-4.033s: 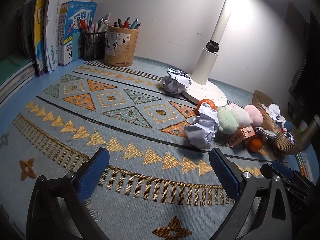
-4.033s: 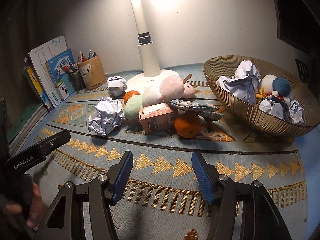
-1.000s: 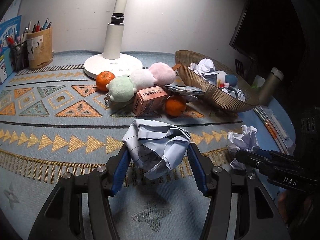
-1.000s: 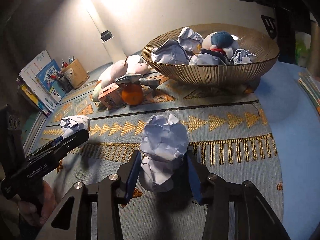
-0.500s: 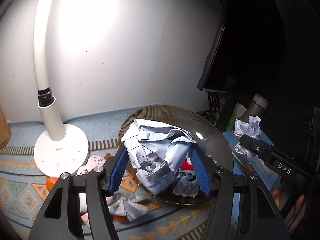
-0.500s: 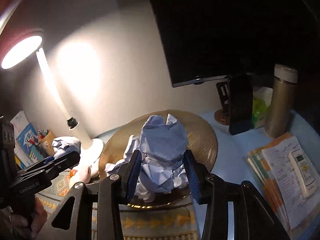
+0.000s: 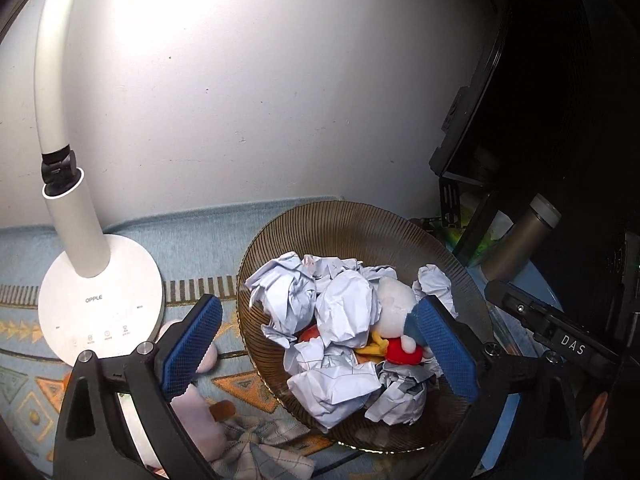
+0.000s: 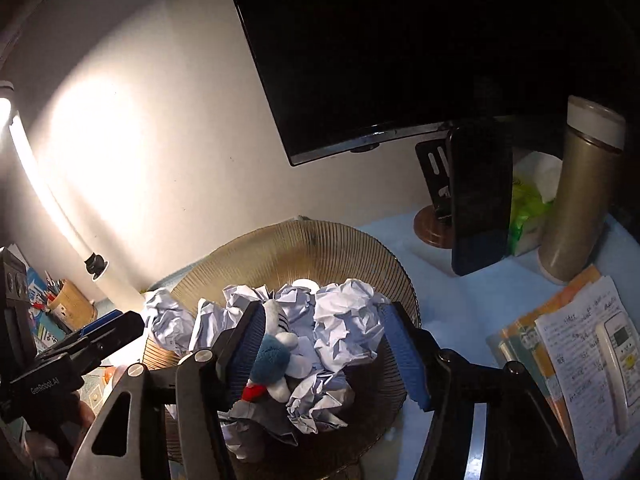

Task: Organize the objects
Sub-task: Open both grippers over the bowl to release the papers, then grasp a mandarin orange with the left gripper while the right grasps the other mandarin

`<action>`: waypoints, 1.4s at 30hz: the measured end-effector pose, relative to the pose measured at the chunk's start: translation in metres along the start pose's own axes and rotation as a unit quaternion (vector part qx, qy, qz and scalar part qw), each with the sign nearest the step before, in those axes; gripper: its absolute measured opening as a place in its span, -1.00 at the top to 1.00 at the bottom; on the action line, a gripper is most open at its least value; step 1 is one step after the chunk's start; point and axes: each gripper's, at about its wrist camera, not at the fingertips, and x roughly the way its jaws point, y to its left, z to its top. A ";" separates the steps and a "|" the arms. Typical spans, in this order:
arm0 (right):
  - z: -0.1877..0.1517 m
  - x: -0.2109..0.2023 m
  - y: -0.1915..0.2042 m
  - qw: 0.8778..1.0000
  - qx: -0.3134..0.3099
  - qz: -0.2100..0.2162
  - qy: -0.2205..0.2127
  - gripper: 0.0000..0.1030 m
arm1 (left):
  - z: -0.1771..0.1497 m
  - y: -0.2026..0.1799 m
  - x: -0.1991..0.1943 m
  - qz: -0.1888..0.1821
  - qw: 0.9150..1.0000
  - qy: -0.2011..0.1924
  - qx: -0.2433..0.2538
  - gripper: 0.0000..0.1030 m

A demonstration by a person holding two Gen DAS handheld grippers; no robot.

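As both grippers hover over bowl, L & R fingers are opening, empty, so paper balls land inside w/ toy.

Ribbed bronze bowl with white crumpled paper balls between blue-padded fingers; white lamp base beyond the left finger; pale blue cloth, orange-triangle pattern.
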 end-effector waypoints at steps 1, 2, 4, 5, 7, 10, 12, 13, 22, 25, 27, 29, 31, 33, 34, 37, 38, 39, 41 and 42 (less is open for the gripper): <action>-0.002 -0.004 0.001 1.000 0.002 0.007 0.000 -0.17 | -0.002 0.002 -0.011 0.001 1.000 -0.009 0.000 -0.91; -0.005 -0.011 0.003 1.000 0.004 0.016 -0.001 -0.17 | -0.004 0.003 -0.024 0.003 1.000 -0.019 0.001 -0.91; -0.010 -0.026 0.013 1.000 -0.002 0.030 -0.007 -0.17 | -0.008 0.006 -0.054 0.009 0.999 -0.043 0.001 -0.91; -0.014 -0.034 0.019 0.999 -0.009 0.036 -0.009 -0.17 | -0.011 0.007 -0.069 0.011 0.999 -0.053 0.001 -0.91; -0.024 -0.049 0.035 0.998 -0.022 0.051 -0.012 -0.17 | -0.015 0.009 -0.099 0.014 0.997 -0.071 -0.005 -0.91; -0.050 -0.062 0.060 0.995 -0.038 0.090 0.005 -0.17 | -0.029 0.019 -0.141 0.040 0.995 -0.094 -0.012 -0.92; -0.071 -0.066 0.075 0.993 -0.048 0.106 0.014 -0.17 | -0.043 0.027 -0.158 0.081 0.992 -0.097 -0.019 -0.93; -0.082 -0.065 0.080 0.992 -0.050 0.113 0.020 -0.17 | -0.052 0.031 -0.162 0.107 0.990 -0.094 -0.021 -0.93; -0.166 -0.028 0.113 0.987 -0.098 0.112 0.063 -0.17 | -0.140 0.105 -0.143 0.168 0.980 -0.051 -0.089 -0.90; -0.171 -0.026 0.120 0.986 -0.123 0.095 0.058 -0.17 | -0.152 0.113 -0.133 0.169 0.979 -0.046 -0.101 -0.90; -0.174 -0.025 0.123 0.985 -0.134 0.088 0.058 -0.17 | -0.150 0.114 -0.131 0.166 0.980 -0.037 -0.103 -0.90; -0.176 -0.022 0.126 0.984 -0.141 0.085 0.064 -0.17 | -0.150 0.114 -0.132 0.164 0.980 -0.041 -0.103 -0.90; -0.177 -0.022 0.127 0.984 -0.145 0.081 0.062 -0.17 | -0.151 0.115 -0.131 0.158 0.981 -0.034 -0.108 -0.90; -0.176 -0.018 0.129 0.983 -0.148 0.081 0.071 -0.17 | -0.151 0.115 -0.133 0.158 0.980 -0.039 -0.110 -0.90; -0.175 -0.015 0.131 0.983 -0.148 0.083 0.077 -0.17 | -0.151 0.114 -0.133 0.156 0.981 -0.039 -0.110 -0.90; -0.165 -0.008 0.137 0.981 -0.136 0.109 0.087 -0.17 | -0.147 0.113 -0.128 0.149 0.983 -0.023 -0.104 -0.90; -0.160 -0.006 0.140 0.981 -0.136 0.108 0.085 -0.17 | -0.143 0.113 -0.126 0.134 0.986 -0.013 -0.102 -0.89; -0.155 -0.003 0.143 0.981 -0.138 0.109 0.084 -0.17 | -0.138 0.114 -0.123 0.116 0.988 -0.002 -0.100 -0.89; -0.145 0.003 0.151 0.979 -0.146 0.116 0.083 -0.17 | -0.123 0.112 -0.119 0.087 0.992 0.006 -0.088 -0.87; -0.142 0.007 0.156 0.978 -0.151 0.118 0.086 -0.14 | -0.115 0.111 -0.117 0.073 0.994 0.007 -0.078 -0.86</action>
